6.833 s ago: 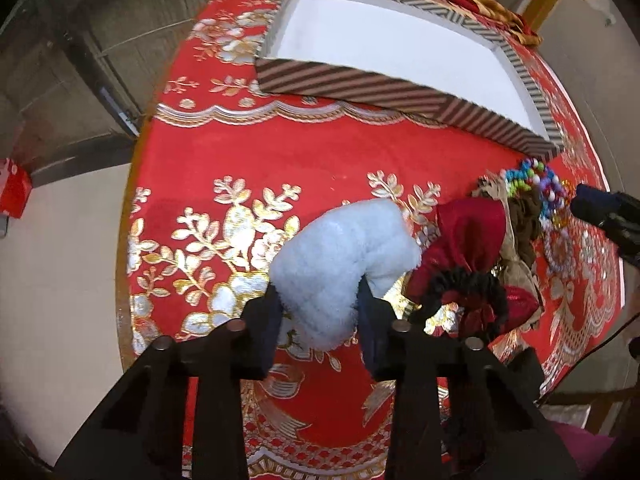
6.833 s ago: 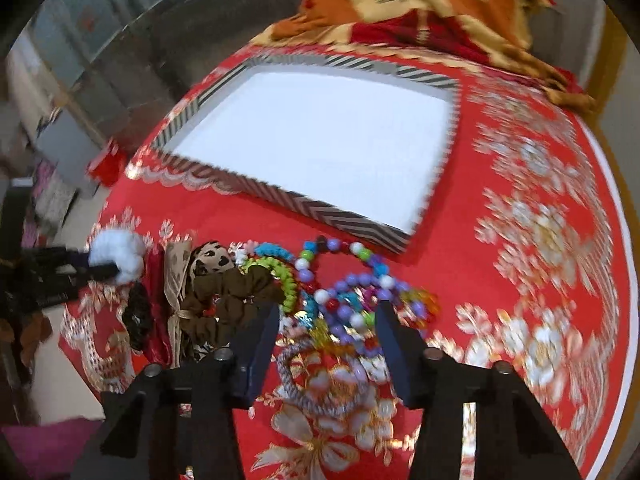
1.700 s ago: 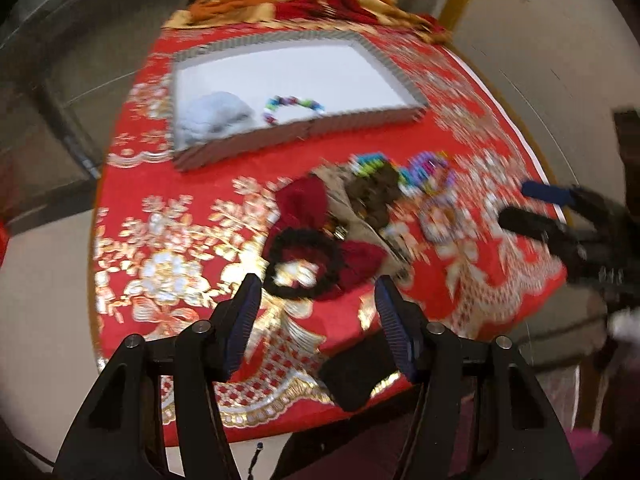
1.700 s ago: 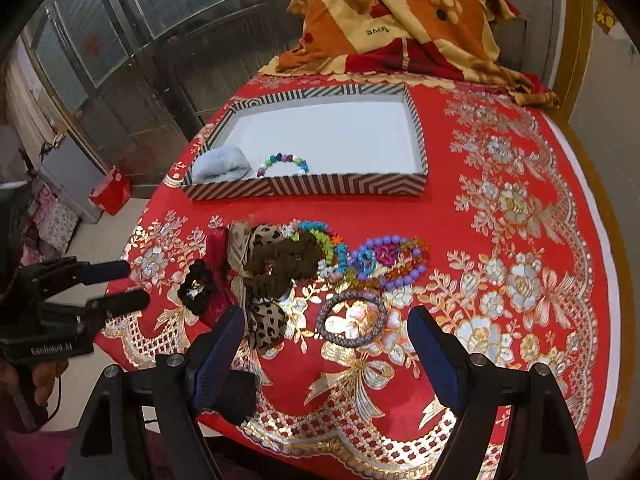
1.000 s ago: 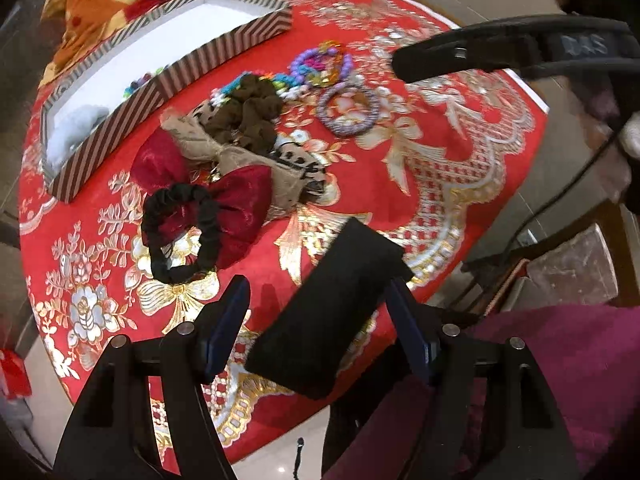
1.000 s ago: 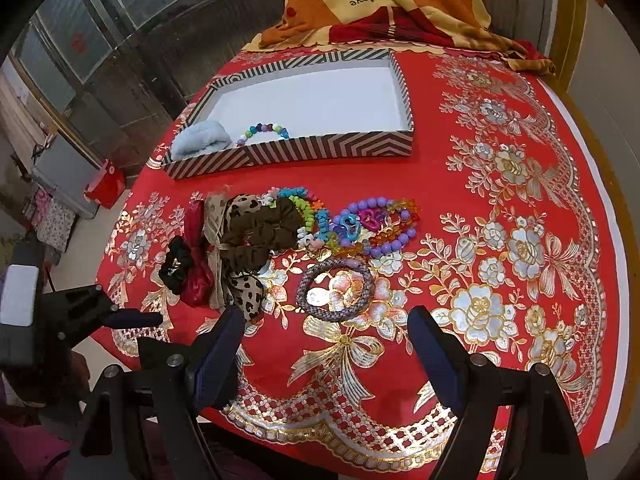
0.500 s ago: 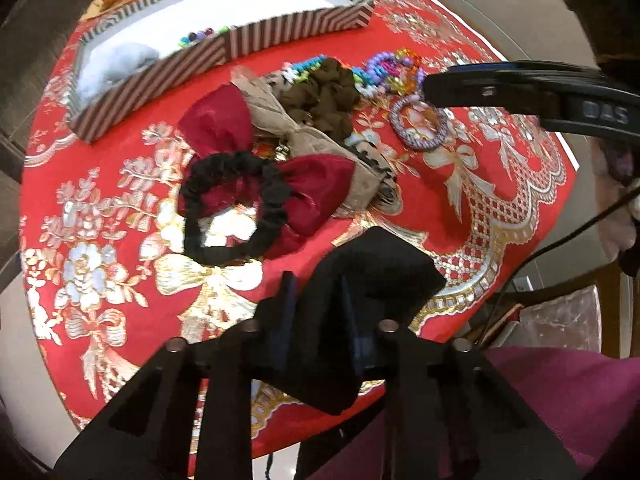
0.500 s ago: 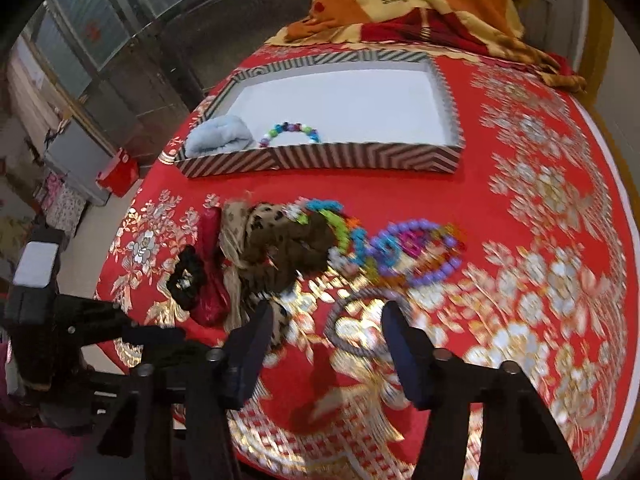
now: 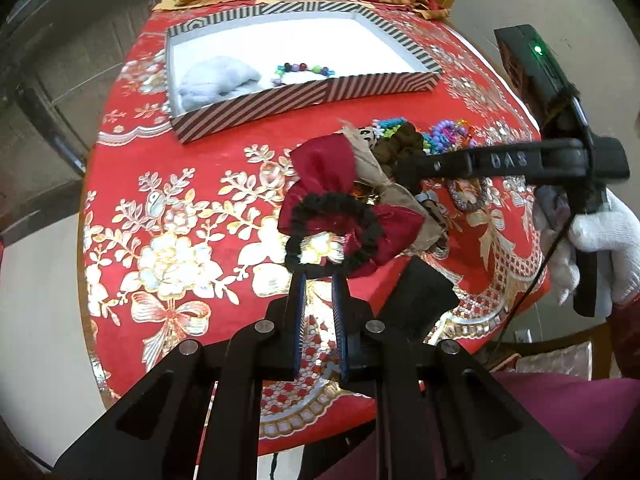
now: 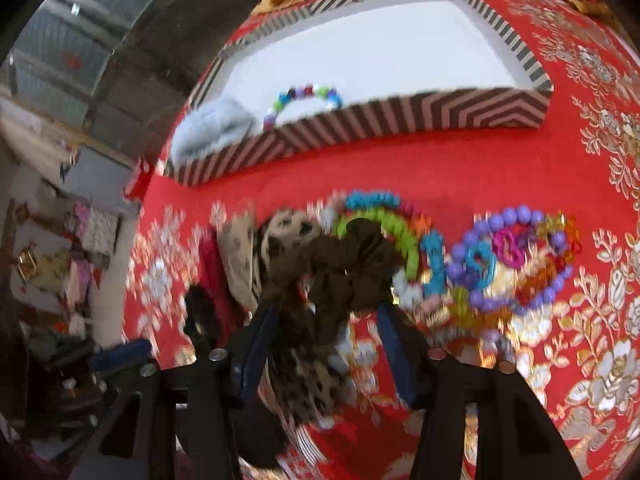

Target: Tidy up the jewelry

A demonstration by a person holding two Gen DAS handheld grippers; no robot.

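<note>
A big round table wears a red cloth point(image 9: 192, 184) with gold flowers. At its far side sits a striped box lid point(image 9: 304, 96), white inside. A fluffy pale blue scrunchie point(image 9: 218, 80) lies in its left corner, and a bracelet of coloured beads point(image 9: 300, 69) lies just beside it.

Nearer, a heap of hair things and beads lies on the cloth: a dark red bow point(image 9: 332, 184) with a black scrunchie point(image 9: 332, 232) on top, a brown scrunchie point(image 10: 344, 268), green and blue bead strings point(image 10: 384, 216), and purple beads point(image 10: 516, 256).

The left gripper point(image 9: 318, 280) has just been closing — its jaws are almost pressed together, tips at the near edge of the black scrunchie, with nothing clearly pinched.

The right gripper point(image 10: 328, 316), held by a white-gloved hand point(image 9: 600, 236), is half spread around the brown scrunchie. The picture is blurry — I cannot tell if it squeezes.
</note>
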